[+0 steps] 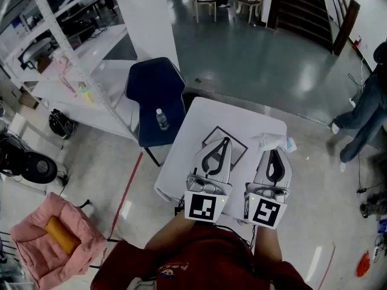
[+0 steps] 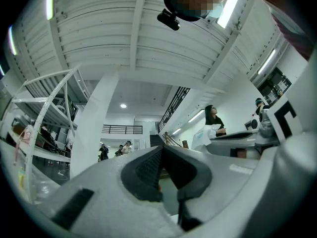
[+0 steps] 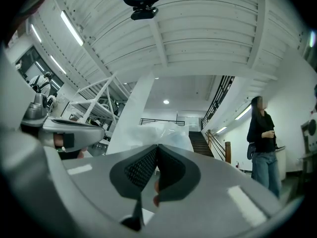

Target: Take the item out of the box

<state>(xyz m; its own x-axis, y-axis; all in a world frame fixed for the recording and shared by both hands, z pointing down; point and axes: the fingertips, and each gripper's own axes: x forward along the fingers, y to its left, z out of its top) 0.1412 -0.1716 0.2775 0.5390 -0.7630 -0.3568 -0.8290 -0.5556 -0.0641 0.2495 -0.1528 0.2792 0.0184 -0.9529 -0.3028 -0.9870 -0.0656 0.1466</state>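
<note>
Our left hand-held gripper (image 1: 226,140) and right hand-held gripper (image 1: 276,151) hover above the worktop (image 1: 202,115), both pressed together; a clear bag (image 1: 268,141) lies just past the right tips.

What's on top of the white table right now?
On the table: a flat dark-edged box, partly covered by the left gripper, and a crumpled clear plastic bag at the tip of the right gripper. Whatever lies beneath the grippers is hidden.

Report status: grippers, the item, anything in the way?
Left hand-held gripper shut, empty. Right hand-held gripper shut, clear plastic bag at its tips. Flat dark-edged box on white table below the left one. No obstruction seen.
</note>
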